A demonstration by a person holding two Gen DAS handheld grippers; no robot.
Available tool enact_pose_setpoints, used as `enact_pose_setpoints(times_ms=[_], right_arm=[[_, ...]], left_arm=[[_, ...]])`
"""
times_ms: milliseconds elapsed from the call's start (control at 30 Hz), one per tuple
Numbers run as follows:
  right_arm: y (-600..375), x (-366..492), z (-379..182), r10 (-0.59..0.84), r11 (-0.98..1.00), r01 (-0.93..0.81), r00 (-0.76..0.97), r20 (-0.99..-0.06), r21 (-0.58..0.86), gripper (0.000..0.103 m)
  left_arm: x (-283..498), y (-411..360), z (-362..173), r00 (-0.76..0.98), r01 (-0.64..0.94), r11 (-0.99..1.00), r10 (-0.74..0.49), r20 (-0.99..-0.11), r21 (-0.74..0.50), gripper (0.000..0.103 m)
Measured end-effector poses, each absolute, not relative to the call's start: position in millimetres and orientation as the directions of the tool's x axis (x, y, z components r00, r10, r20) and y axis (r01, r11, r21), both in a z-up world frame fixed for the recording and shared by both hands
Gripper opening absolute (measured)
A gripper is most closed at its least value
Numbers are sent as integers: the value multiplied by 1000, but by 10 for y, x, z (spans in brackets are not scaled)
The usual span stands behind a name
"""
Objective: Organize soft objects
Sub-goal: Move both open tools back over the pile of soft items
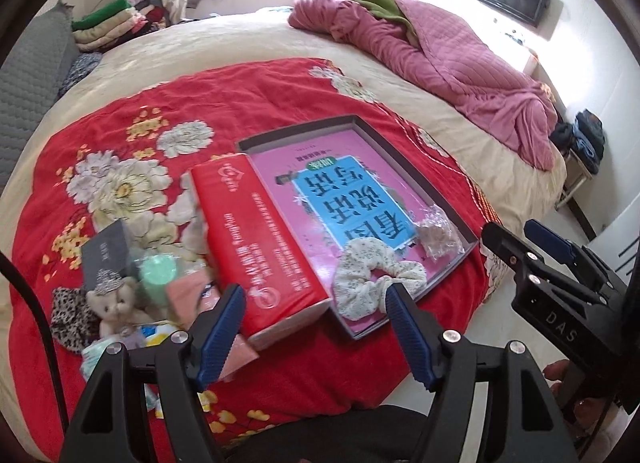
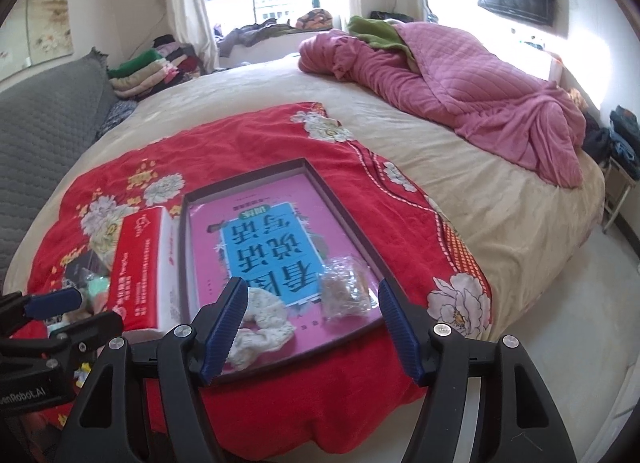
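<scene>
Hovering above the red blanket (image 1: 248,103), both the left gripper (image 1: 316,327) and right gripper (image 2: 310,327) tilt downward, jaws spread and empty; the floral scrunchie (image 1: 372,275) lies inside the tray (image 1: 404,151).

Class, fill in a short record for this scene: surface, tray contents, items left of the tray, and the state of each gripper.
surface: red floral blanket on a bed
tray: shallow box, holding a floral scrunchie and a clear packet
left of the tray: red tissue pack, teddy bear, mint green roll
left gripper: open, empty
right gripper: open, empty
</scene>
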State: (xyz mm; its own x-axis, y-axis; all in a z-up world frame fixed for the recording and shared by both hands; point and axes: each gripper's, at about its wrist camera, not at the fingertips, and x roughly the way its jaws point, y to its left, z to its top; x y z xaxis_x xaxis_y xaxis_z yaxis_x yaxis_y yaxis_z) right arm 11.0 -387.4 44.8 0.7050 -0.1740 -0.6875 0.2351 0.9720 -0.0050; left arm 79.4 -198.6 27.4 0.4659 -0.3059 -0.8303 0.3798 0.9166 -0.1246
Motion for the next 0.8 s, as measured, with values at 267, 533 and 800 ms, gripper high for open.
enact_pose_setpoints(times_ms=[267,533,800], right_arm=[[-3564,65,627,-146,985,173,729,-668,-25,70],[-3212,9,745,-103,994,108,741,-664,-33,71],[-2847,36,761,-57,998,34,731,-680,-48,71]], left_arm=[[707,-1675,394,495,341,931,-298,-816,-133,72],[644,-1376,479,524,302,943,-285,-803,-137,72],[596,-1017,571,547,257,956,-267,-793,-144,72]])
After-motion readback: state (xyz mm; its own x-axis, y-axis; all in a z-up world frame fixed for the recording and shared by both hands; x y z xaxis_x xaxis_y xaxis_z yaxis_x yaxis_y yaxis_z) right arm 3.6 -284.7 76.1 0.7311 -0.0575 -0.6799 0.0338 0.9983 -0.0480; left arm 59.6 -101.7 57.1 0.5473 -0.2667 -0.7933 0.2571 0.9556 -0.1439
